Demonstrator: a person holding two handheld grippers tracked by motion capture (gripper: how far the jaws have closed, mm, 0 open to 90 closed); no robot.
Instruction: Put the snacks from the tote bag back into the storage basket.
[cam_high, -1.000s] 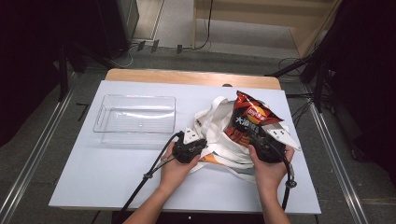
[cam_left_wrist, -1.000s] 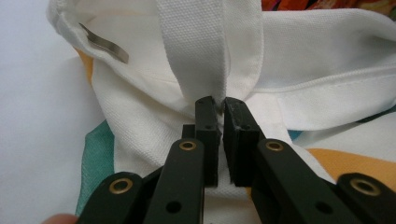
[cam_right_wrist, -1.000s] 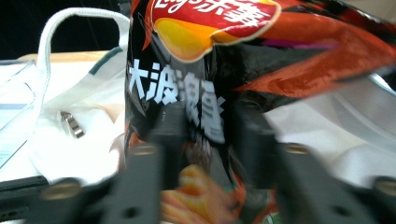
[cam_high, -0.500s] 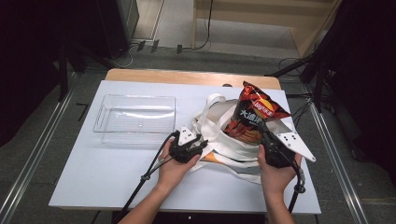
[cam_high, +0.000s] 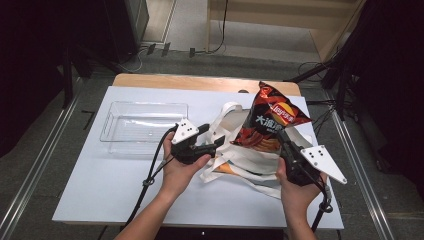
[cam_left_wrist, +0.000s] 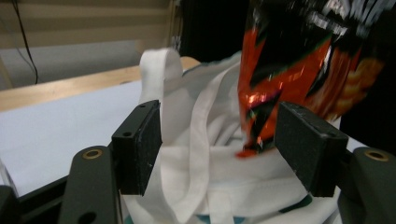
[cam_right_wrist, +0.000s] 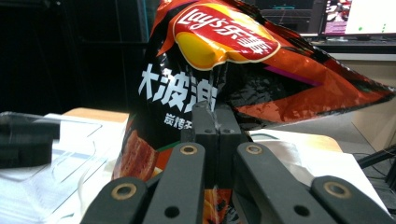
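Lifted higher — one chip bag (cam_high: 270, 117), one white tote (cam_high: 240, 160), one tray (cam_high: 142, 122).

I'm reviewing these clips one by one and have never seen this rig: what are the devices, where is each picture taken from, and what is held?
A person works at a white table with a two-jaw tool in each hand. One camera looks down from above; one rides on each tool. The right hand-held gripper is clamped on a chip bag, lifted above a white tote bag. The left hand-held gripper has just been opening; the tote's fabric lies between its jaws, unpinched. A clear plastic tray sits at the left.
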